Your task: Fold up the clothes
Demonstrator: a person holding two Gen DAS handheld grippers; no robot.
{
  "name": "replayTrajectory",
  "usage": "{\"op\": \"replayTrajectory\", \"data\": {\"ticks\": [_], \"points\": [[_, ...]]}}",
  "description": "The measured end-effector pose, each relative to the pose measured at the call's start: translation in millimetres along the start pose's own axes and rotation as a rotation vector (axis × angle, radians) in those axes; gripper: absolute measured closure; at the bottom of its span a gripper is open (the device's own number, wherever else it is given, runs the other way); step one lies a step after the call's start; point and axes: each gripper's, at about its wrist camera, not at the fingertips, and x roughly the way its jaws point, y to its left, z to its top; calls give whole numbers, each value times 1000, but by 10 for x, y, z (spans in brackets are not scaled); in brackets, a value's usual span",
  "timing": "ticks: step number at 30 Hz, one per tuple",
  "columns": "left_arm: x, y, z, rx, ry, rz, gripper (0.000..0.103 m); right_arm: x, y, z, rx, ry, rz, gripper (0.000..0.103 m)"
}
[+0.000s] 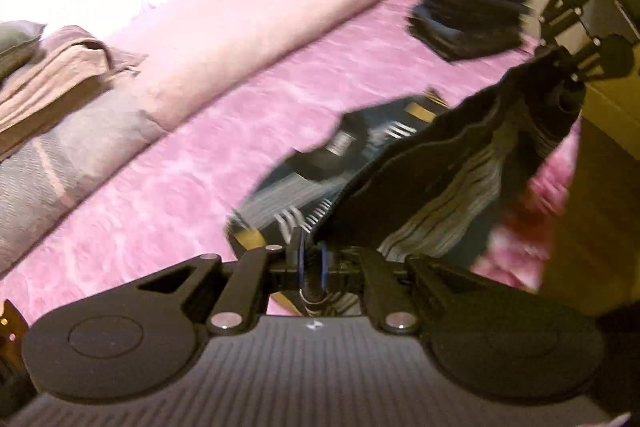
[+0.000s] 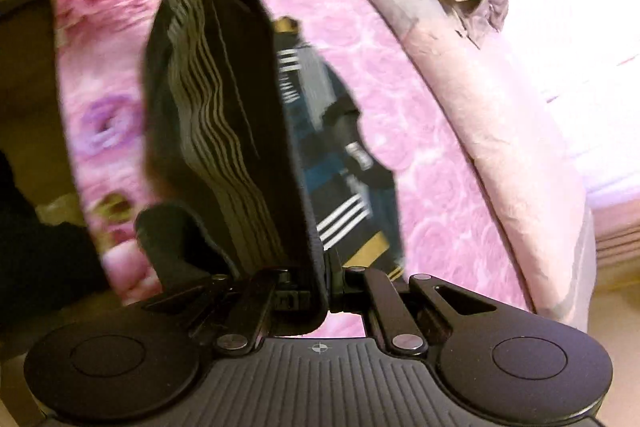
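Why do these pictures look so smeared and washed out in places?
Left wrist view: the window corner is blown out white, and the dark striped garment and folded dark stack are motion-blurred. Right wrist view: the pink bedspread curves from fisheye distortion, its floral edge smeared.

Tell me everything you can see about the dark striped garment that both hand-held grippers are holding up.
The striped garment is black, soft-looking fabric with a band of thin wavy grey lines. It hangs in loose folds above the pink bedspread, stretched between the left hand-held gripper and the right hand-held gripper, each shut on an edge. Below it another dark garment with white stripes, teal and yellow patches lies on the bed. Motion blur hides finer detail.
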Motion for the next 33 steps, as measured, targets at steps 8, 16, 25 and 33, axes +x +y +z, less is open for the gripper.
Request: {"op": "replayTrajectory", "data": {"ticks": [8,16,25,33], "points": [[1096,551,488,-80,131,71,98,1031,-1094,151,95,-15,186,100],[1946,962,604,-122,240,77,97,1842,-1654,142,245,21,317,100],[2932,1096,320,-115,373,67,93,2651,-1863,-29,527,66,389,100],[2841,1471,193,-268,333,74,75,2383,-2265,-638,1228,-176,187,11]]}}
